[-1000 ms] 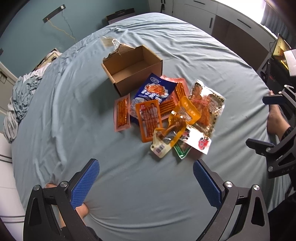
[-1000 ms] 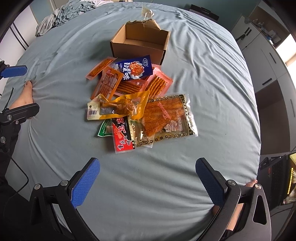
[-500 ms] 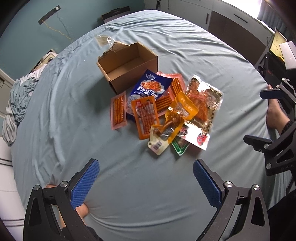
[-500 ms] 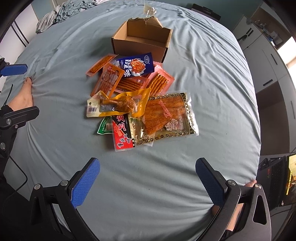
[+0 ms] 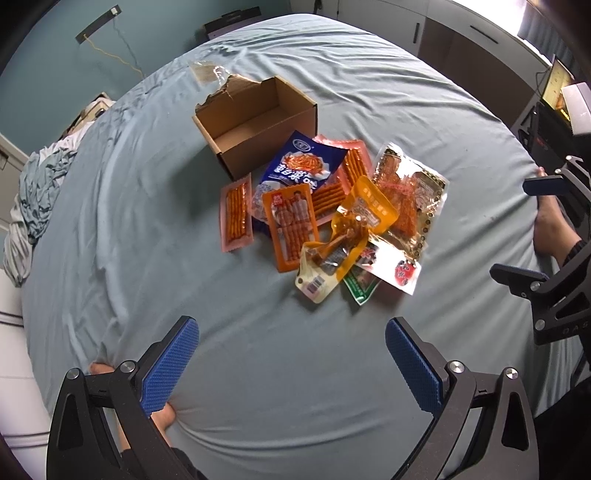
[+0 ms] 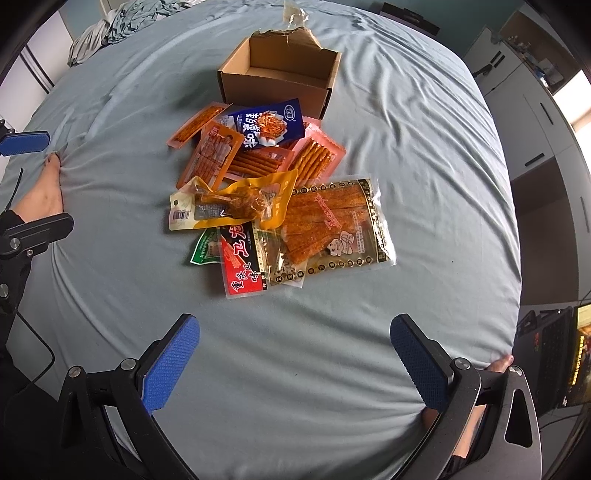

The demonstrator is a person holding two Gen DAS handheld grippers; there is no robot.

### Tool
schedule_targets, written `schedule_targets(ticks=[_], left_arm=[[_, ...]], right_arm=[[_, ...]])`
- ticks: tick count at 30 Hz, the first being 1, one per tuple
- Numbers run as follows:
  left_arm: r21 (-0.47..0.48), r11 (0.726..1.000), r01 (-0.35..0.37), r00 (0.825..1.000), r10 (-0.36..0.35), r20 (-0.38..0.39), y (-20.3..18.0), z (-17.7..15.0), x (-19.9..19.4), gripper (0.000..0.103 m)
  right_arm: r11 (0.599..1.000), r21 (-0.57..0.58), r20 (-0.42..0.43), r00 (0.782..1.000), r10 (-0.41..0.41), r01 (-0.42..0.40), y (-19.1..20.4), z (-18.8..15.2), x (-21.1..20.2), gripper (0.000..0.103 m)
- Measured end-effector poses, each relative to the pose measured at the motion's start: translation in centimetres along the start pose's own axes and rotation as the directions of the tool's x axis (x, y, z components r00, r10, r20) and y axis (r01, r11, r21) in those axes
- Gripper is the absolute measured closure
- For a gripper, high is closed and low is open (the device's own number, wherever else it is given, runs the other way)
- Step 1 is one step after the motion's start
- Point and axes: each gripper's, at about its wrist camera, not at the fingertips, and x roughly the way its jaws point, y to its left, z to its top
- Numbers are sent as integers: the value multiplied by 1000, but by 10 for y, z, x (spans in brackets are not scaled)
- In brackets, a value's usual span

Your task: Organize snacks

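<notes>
Nothing packed yet — cardboard box (image 6: 280,79) empty at twelve o'clock on the bed (image 6: 424,155), snack packets (image 6: 273,192) heaped just below it at six, left claw (image 5: 291,363) and right claw (image 6: 295,363) both spread wide, holding nothing.

An open cardboard box (image 6: 277,83) stands on the bed (image 6: 424,155), and all else is placed from it. Nothing lies inside it. Directly in front of the box, leaning on its near wall, lies a noodle snack bag (image 6: 267,123). A slim stick pack (image 6: 194,125) lies to the front left of the box. Further forward lie a sausage pack (image 6: 212,155), then a chicken-foot pouch (image 6: 236,201) overlapping it. The large spicy-strip bag (image 6: 332,229) lies farthest to the front right. A scrap of torn plastic (image 6: 293,13) lies behind the box.
</notes>
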Motion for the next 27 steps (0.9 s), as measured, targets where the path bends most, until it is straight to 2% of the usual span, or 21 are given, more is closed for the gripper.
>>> schedule_targets(ticks=[15,21,27], left_arm=[[83,996,-30,999,32,-13,-19,0,8,0],[78,996,-35,999,37,-23,-19,4,12,0],[39,998,-44,999,45,-31,-10,8,17,0]], right_arm=[[1000,0,-34,999,9,-9,-4,5,15,0],[999,42,-39,999,26,-24,-12,9,20,0],[996,80,-5,999,-41,41,-23,6,15,0]])
